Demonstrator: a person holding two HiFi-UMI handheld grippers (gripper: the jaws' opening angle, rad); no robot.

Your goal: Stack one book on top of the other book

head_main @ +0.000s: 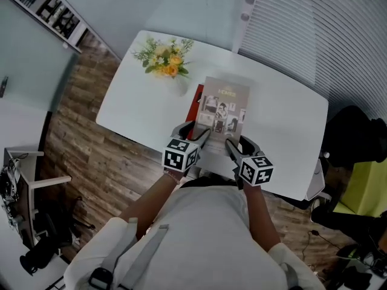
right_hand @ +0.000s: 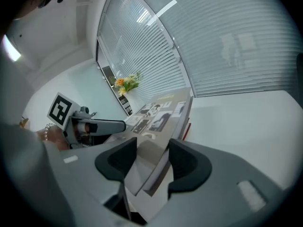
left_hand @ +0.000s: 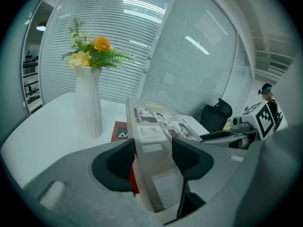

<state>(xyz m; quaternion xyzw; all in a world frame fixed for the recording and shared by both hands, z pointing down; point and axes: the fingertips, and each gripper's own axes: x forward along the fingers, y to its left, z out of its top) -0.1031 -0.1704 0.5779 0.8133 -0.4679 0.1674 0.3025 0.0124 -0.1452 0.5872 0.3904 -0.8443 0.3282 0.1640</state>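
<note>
Both grippers hold a grey book (head_main: 224, 107) with black-and-white photos on its cover by its near edge. My left gripper (head_main: 195, 132) is shut on the near left corner, the book (left_hand: 154, 126) sitting between its pads. My right gripper (head_main: 240, 144) is shut on the near right corner of the book (right_hand: 158, 115). A red book (head_main: 196, 101) lies on the white table (head_main: 284, 119) and is mostly hidden under the grey one; only its left strip (left_hand: 120, 131) shows. I cannot tell whether the grey book rests on it.
A white vase of yellow flowers (head_main: 169, 65) stands on the table just left of the books, close to the red one (left_hand: 90, 103). A black chair (head_main: 357, 138) stands off the table's right end. Slatted blinds and glass walls lie behind the table.
</note>
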